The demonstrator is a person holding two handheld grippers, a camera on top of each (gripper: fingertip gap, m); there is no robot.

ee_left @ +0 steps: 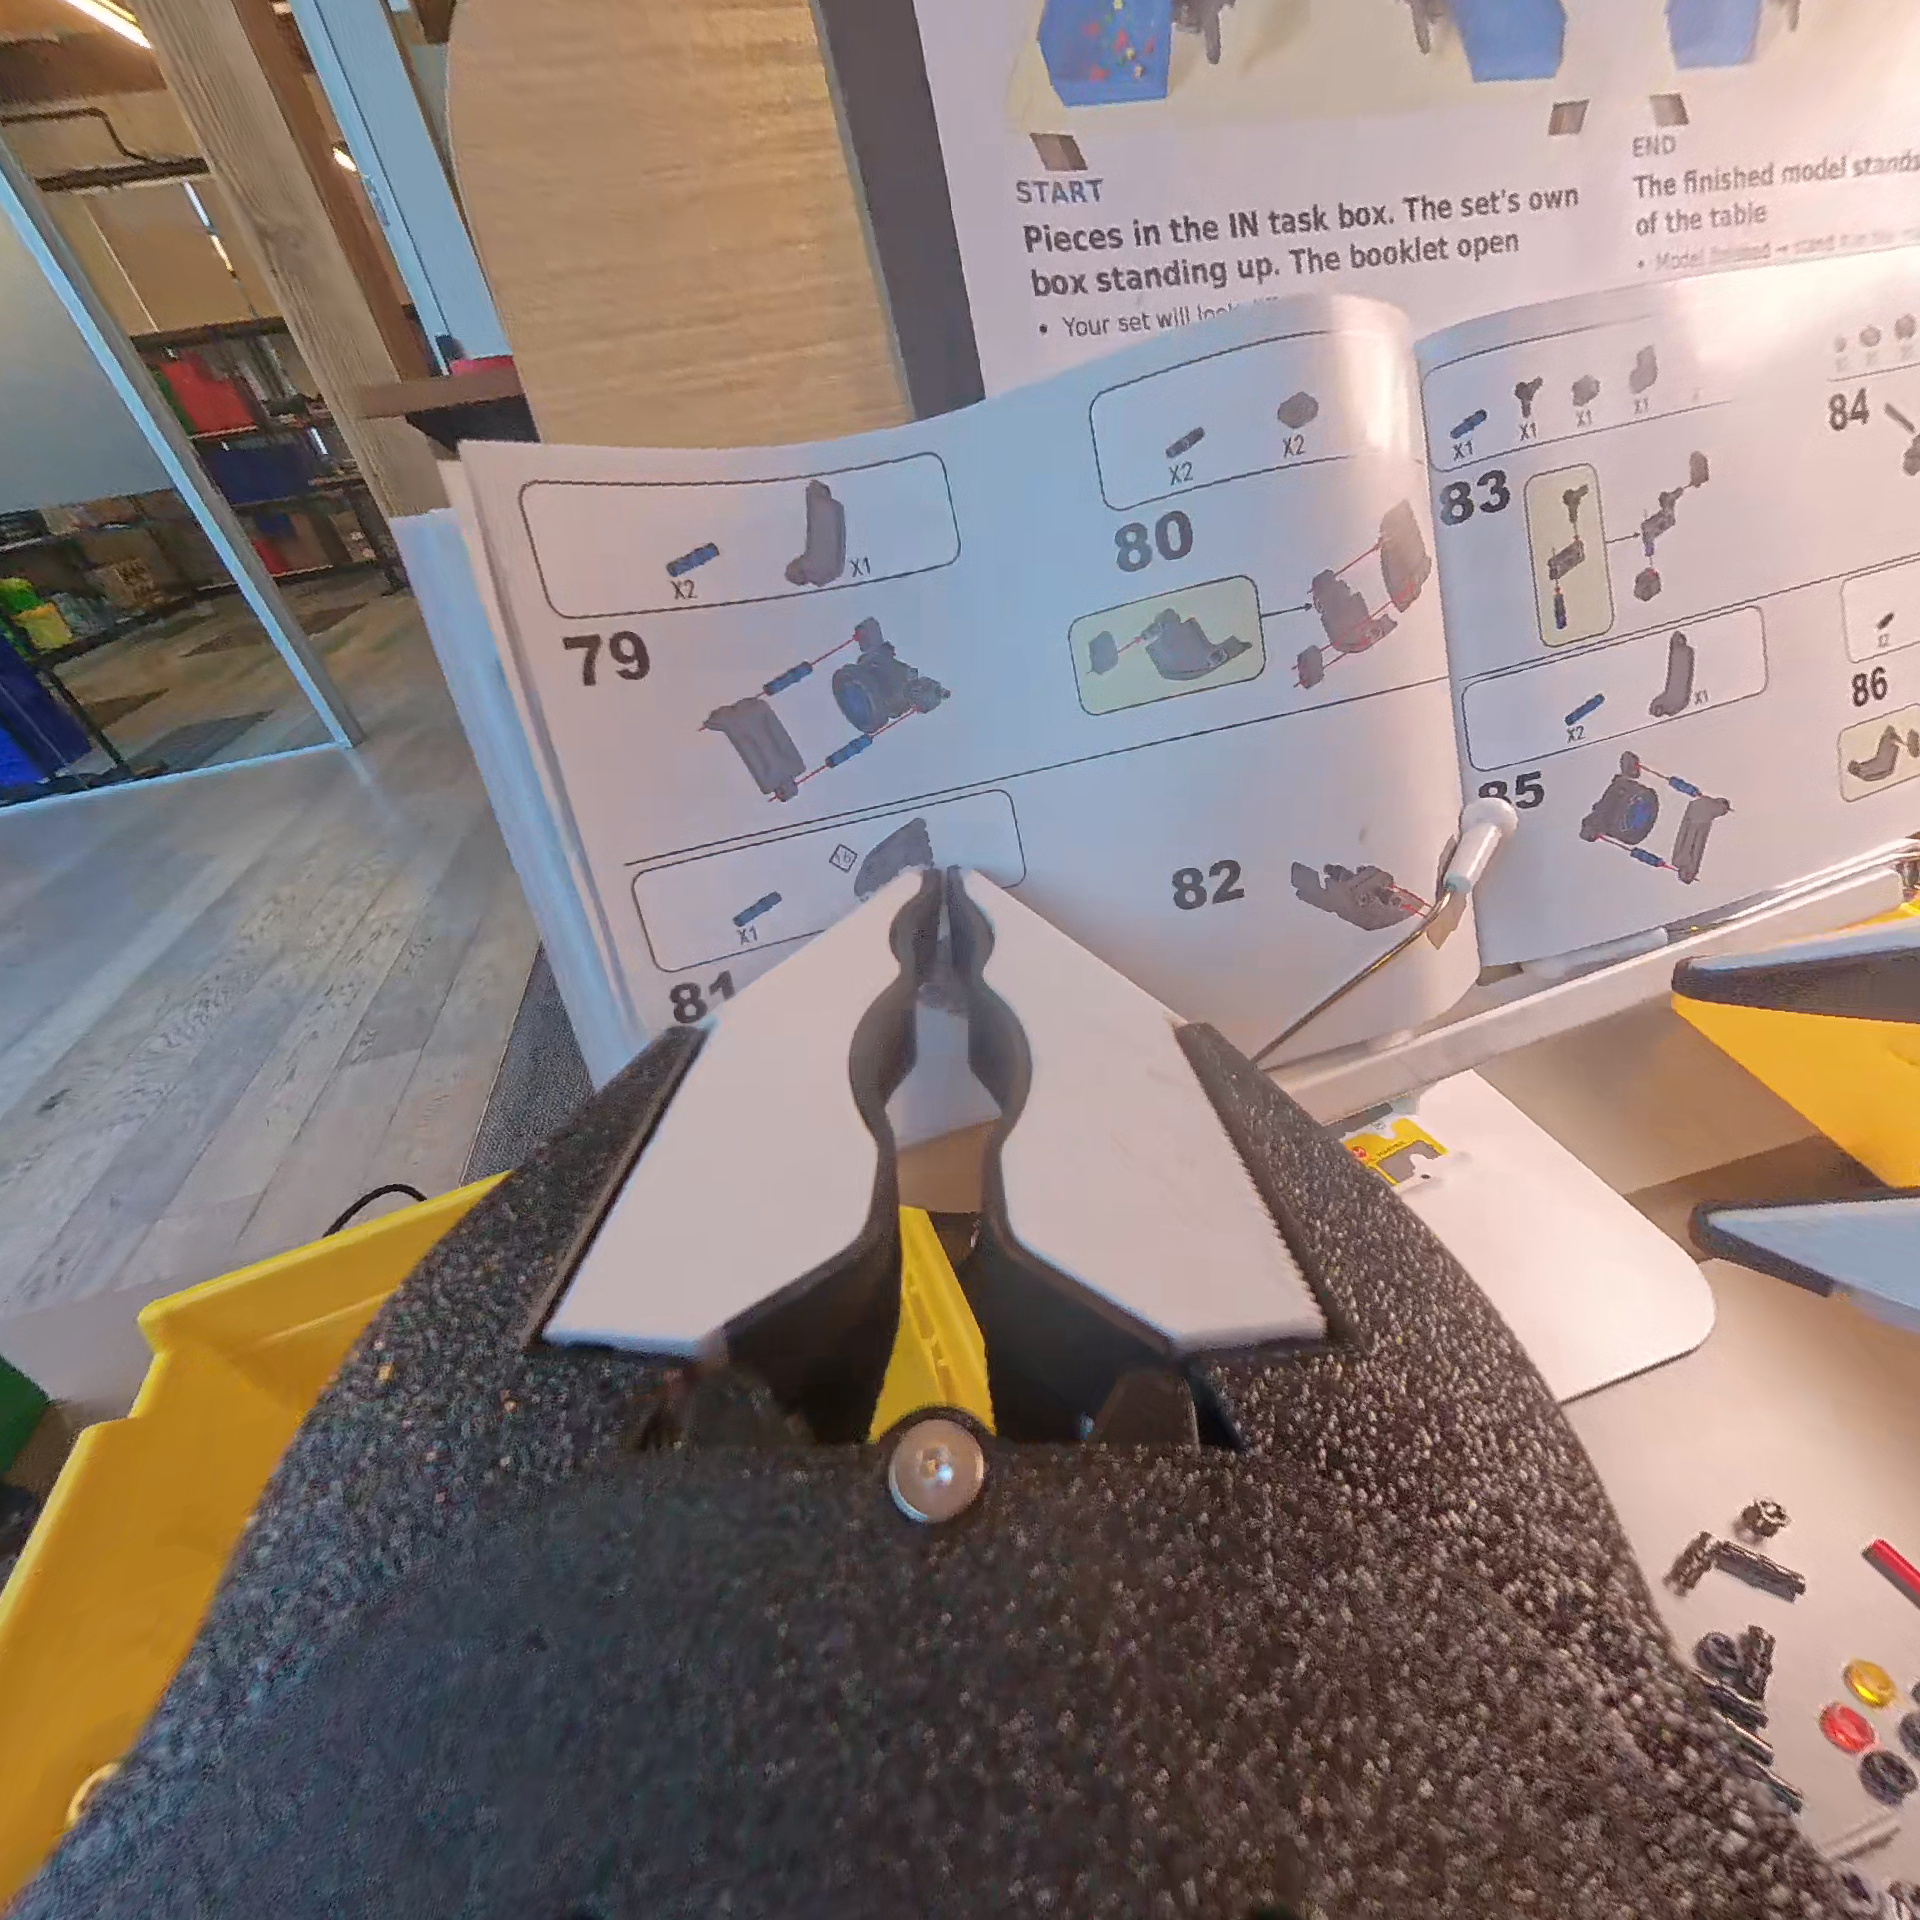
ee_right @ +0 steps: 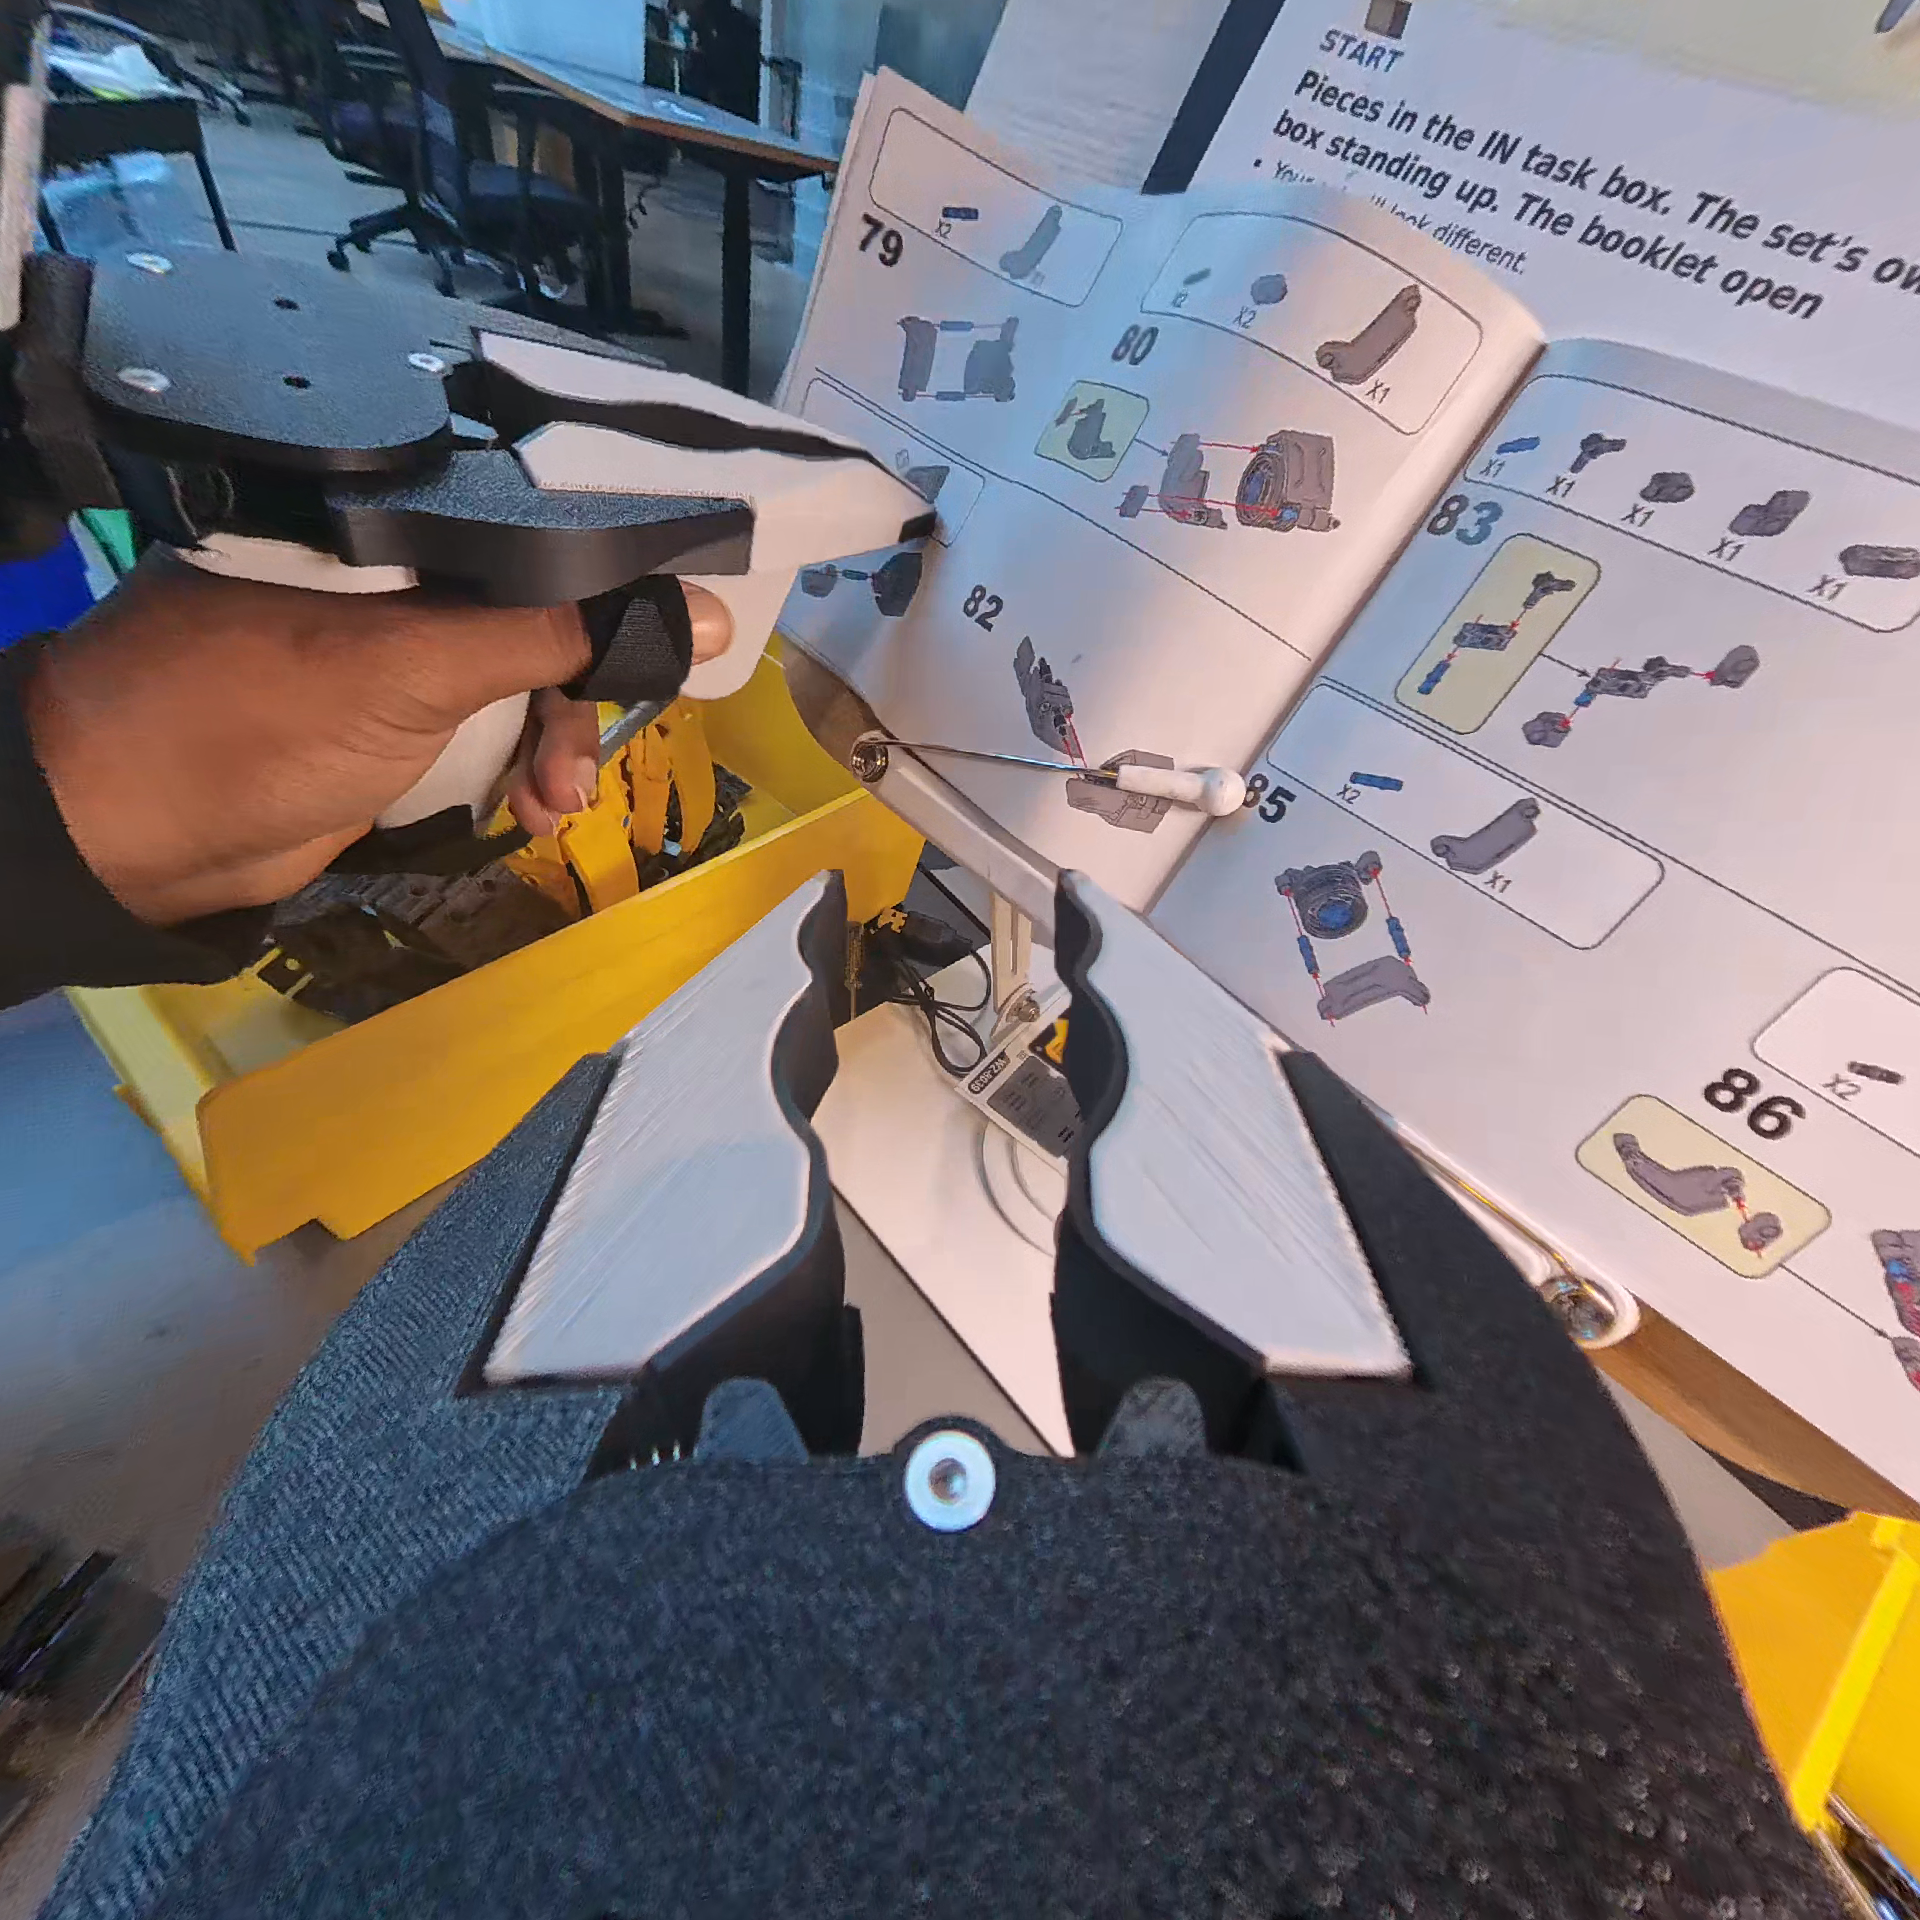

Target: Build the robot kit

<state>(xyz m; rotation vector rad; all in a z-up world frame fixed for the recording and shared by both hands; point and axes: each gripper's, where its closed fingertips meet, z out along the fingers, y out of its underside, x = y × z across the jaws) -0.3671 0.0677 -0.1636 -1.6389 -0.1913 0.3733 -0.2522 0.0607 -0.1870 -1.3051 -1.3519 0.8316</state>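
My left gripper [ee_left: 943, 883] is clenched, its tips pinching a small dark piece [ee_left: 940, 982] that I cannot identify, right in front of the lower left page of the open instruction booklet [ee_left: 1039, 644]. Whether the tips touch the paper, my left wrist view does not settle. My right gripper [ee_right: 948, 894] is released, its fingers spread with nothing between them, hovering over the white base of the book stand [ee_right: 914, 1164] that props the booklet up. Only the right wrist view shows my left hand [ee_right: 260, 727] wrapped around the left gripper's handle, and beneath it a yellow bin [ee_right: 499, 1081] with a yellow and black built model [ee_right: 623, 821] inside, mostly hidden by the hand. That view also shows the stand's white-tipped wire page holder [ee_right: 1174, 781] pressing on the left page near the spine, and a black cable [ee_right: 956, 997] lying behind the base. Only the left wrist view shows the loose small parts [ee_left: 1766, 1642] scattered on the table at its lower right: black bits, a red one, a yellow round one, all too small to sort. There my right gripper is cut off at the right edge, just two finger edges showing. A white printed sheet [ee_left: 1299, 208] stands behind the booklet, its top cropped in both views. The background office is blurred.
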